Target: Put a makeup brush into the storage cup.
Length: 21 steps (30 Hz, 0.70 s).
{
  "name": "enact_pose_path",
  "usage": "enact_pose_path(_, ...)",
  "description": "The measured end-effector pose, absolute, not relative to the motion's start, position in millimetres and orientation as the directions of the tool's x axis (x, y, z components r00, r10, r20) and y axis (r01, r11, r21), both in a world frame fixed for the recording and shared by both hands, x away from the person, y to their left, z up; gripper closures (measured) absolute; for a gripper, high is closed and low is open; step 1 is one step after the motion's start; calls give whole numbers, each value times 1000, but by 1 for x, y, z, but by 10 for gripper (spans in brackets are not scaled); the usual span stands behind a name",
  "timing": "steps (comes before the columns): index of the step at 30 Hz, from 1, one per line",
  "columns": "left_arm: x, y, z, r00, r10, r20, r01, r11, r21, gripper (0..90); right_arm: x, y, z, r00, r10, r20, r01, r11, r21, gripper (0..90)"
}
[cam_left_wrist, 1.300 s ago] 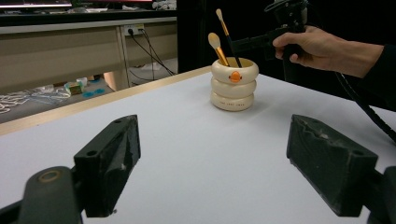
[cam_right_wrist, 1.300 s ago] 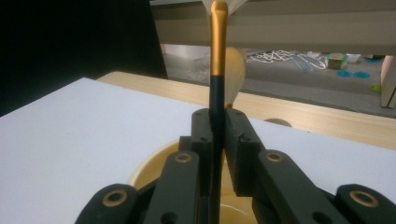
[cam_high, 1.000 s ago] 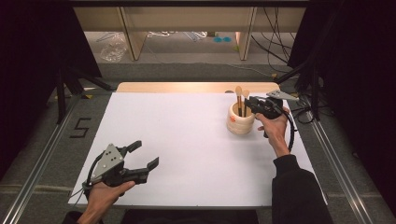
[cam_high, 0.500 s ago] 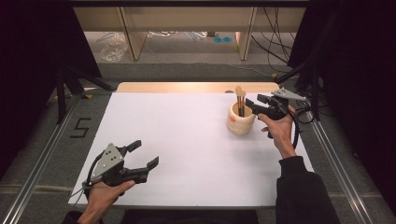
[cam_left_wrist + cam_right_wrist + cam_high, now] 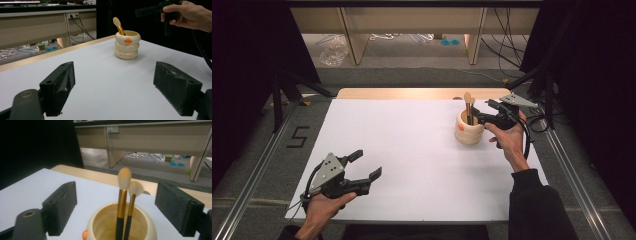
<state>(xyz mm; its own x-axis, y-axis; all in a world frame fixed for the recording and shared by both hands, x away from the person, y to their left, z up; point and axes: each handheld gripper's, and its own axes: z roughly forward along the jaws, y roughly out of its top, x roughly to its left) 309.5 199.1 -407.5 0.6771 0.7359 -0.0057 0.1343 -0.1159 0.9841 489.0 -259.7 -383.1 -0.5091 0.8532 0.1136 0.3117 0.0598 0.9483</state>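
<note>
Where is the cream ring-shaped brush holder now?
In the high view the cream ring-shaped brush holder stands at the right far part of the white table sheet, just left of the right hand-held gripper.

The ringed cream holder (image 5: 469,128) is the sole obstacle on the counter (image 5: 412,145), its two brushes (image 5: 121,195) rising between the right gripper (image 5: 478,116)'s spread jaws. Left of the holder, white surface runs bare to the left gripper (image 5: 364,165).

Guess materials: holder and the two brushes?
Holder: cream, smooth, faintly glossy, stacked rounded rings; looks like ceramic or moulded plastic, can't tell which. Brushes: pale soft bristle heads, shiny gold ferrules that look metallic, black glossy handles, probably lacquered wood or plastic.
</note>
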Motion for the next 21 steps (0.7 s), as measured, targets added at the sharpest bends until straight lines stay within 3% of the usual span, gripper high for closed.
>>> enact_pose_path(21, 312, 200, -408, 685, 729, 10, 122, -129, 984, 175, 453, -230, -368, -594, 800, 83, 254, 88, 963, 163)
